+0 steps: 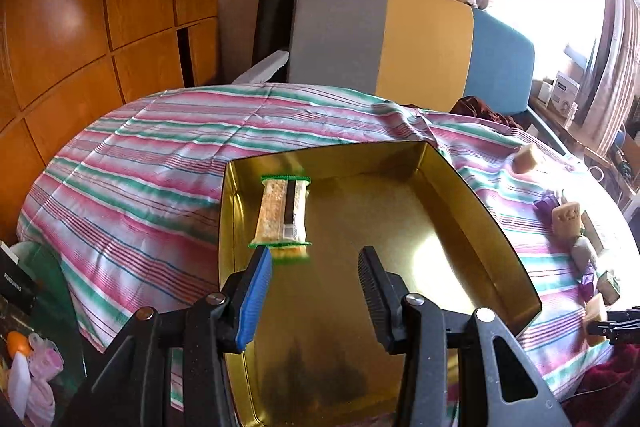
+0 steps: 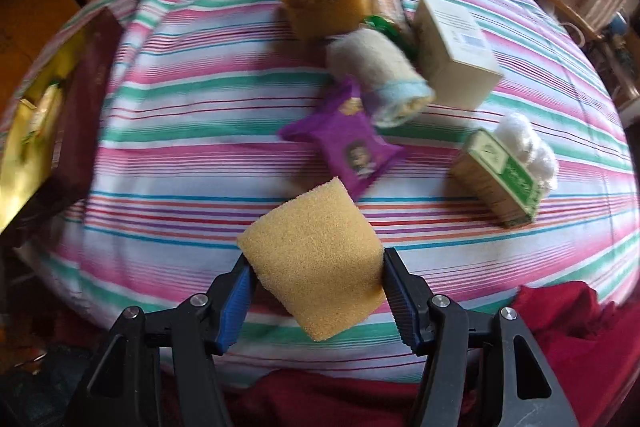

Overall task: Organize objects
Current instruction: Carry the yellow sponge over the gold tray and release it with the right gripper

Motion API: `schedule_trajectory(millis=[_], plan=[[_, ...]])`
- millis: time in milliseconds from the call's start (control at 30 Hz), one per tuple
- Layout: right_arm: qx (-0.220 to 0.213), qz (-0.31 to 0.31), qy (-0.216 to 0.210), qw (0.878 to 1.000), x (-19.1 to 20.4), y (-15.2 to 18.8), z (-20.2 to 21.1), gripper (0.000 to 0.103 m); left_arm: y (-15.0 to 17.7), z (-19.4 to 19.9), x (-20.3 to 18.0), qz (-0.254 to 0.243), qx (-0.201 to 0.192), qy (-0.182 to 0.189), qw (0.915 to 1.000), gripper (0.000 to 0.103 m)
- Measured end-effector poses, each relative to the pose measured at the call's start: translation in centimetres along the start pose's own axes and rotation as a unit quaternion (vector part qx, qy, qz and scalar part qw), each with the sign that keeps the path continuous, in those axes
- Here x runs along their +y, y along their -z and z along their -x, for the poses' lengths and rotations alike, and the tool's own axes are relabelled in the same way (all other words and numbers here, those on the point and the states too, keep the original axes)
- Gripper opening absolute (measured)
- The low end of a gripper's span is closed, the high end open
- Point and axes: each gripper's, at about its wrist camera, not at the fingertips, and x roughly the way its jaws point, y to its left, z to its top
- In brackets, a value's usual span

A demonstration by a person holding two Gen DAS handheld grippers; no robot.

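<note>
My left gripper (image 1: pixel 316 263) is open and empty, above the gold tin box (image 1: pixel 460 187). A green-edged snack packet (image 1: pixel 282 213) leans on the tin's left wall just ahead of the fingertips. My right gripper (image 2: pixel 316 263) is shut on a yellow sponge block (image 2: pixel 316 263), held over the near side of the striped cloth (image 2: pixel 180 131). Beyond it lie a purple packet (image 2: pixel 352 147), a rolled towel (image 2: pixel 380 75), a white box (image 2: pixel 456 55), a green box (image 2: pixel 500 179), and two more sponges (image 2: pixel 328 5). The tin shows at the far left of the right wrist view (image 2: pixel 28 131).
A grey, yellow and blue chair back (image 1: pixel 400 39) stands behind the table. Wooden cabinets (image 1: pixel 80 7) fill the left. Red fabric (image 2: pixel 580 327) lies at the table's near edge. A white fluffy item (image 2: pixel 528 147) sits by the green box. Clutter sits low left (image 1: pixel 24 367).
</note>
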Motion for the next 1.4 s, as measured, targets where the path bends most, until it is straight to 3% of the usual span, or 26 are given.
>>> schedule_trajectory(millis=[233,433,533,733,900,1167,1267,1400], plan=[[-0.038,0.052,-0.081,0.995,6.5,-2.2,3.0,0.062,0.6,0.2,0.4,0.006,0.002,0.0,1.0,0.045],[-0.064,0.105,-0.164,0.979,14.4,-4.8,5.1,0.063,1.0,0.5,2.0,0.03,0.005,0.001,0.9996,0.045],[-0.057,0.14,-0.201,0.968,19.2,-6.5,4.6,0.063,1.2,0.8,3.7,0.051,0.008,0.0,0.9986,0.045],[-0.016,0.199,-0.236,0.951,29.3,-7.9,1.2,0.063,1.9,1.4,7.8,0.1,0.016,-0.027,0.9945,0.045],[0.004,0.21,-0.243,0.947,35.2,-8.6,-1.5,0.064,2.5,1.5,10.1,0.126,0.017,-0.043,0.9909,0.045],[0.031,0.191,-0.247,0.95,40.9,-10.3,-5.0,0.071,2.9,0.8,10.5,0.127,0.021,-0.043,0.9907,0.052],[0.045,0.162,-0.285,0.944,41.3,-10.6,-5.6,0.083,3.0,0.7,10.6,0.128,0.023,-0.046,0.9905,0.052],[0.04,0.156,-0.298,0.941,40.6,-10.3,-5.2,0.087,3.2,0.5,10.5,0.128,0.025,-0.047,0.9904,0.052]])
